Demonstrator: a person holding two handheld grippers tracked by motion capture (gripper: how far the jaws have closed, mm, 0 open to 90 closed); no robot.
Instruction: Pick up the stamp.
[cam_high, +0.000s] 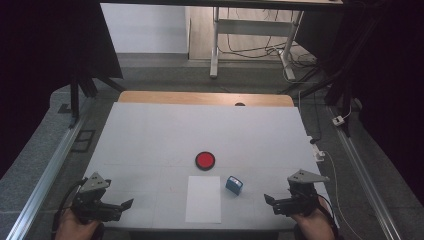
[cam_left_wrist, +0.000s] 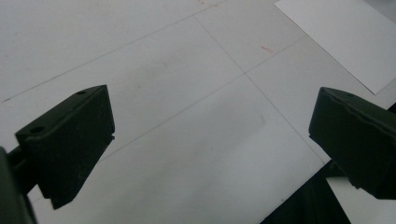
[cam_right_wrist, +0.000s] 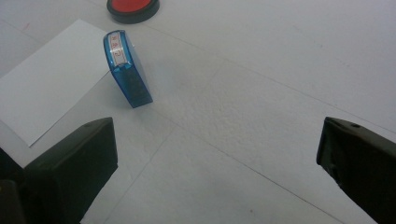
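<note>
Between my right gripper's (cam_high: 272, 202) spread, empty jaws lies bare worktop (cam_right_wrist: 261, 93); the blue stamp (cam_right_wrist: 125, 67) stands just ahead of the left jaw, touching the paper's (cam_right_wrist: 51, 84) edge, with the red ink pad (cam_right_wrist: 133, 7) beyond it. I judge I should swing toward the stamp, centre it, and pinch its flat sides. My left gripper (cam_high: 127, 205) also waits spread and empty.

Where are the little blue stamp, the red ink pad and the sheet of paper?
blue stamp (cam_right_wrist: 127, 70): right gripper view, its blue side.
red ink pad (cam_high: 205, 160): high view, middle of the red disc.
sheet of paper (cam_high: 203, 199): high view, centre of the sheet.
</note>
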